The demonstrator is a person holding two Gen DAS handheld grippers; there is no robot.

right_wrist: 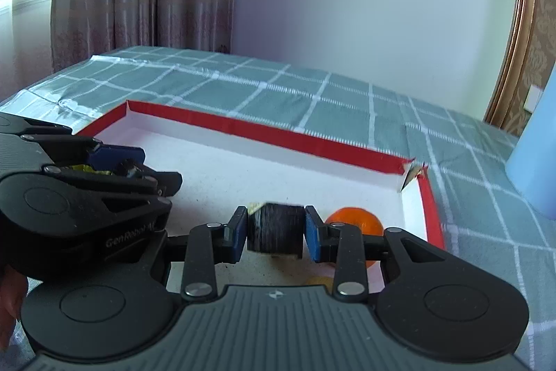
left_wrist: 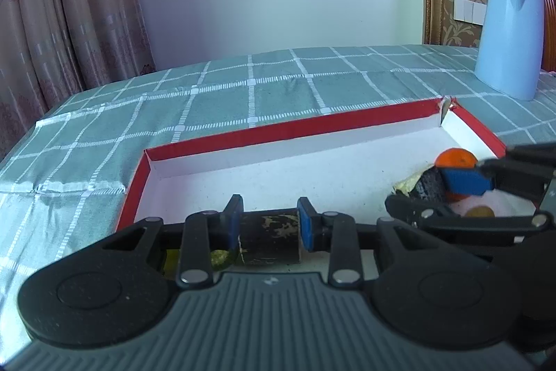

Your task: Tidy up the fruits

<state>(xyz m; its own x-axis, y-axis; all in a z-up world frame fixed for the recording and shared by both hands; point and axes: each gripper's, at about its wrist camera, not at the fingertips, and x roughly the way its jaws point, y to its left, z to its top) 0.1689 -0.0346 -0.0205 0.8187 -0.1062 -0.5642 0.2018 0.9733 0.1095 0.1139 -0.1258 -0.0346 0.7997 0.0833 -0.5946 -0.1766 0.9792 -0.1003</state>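
The tray [left_wrist: 222, 141] lies on the tablecloth [left_wrist: 264, 86], an orange [right_wrist: 354, 219] in its right corner, a kettle [left_wrist: 509, 37] behind

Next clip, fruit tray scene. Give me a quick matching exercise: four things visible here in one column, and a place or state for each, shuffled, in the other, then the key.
1. left gripper
2. orange fruit
3. blue jug
4. red-rimmed tray

A. stands on the cloth beyond the tray's far right corner
B. lies on the checked cloth
C. shut on a blackened banana
D. lies inside the tray near its right wall

Pairs: 1-C, 2-D, 3-A, 4-B

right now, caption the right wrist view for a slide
Right tool shut on a blackened banana over the red-rimmed tray, orange beside it.
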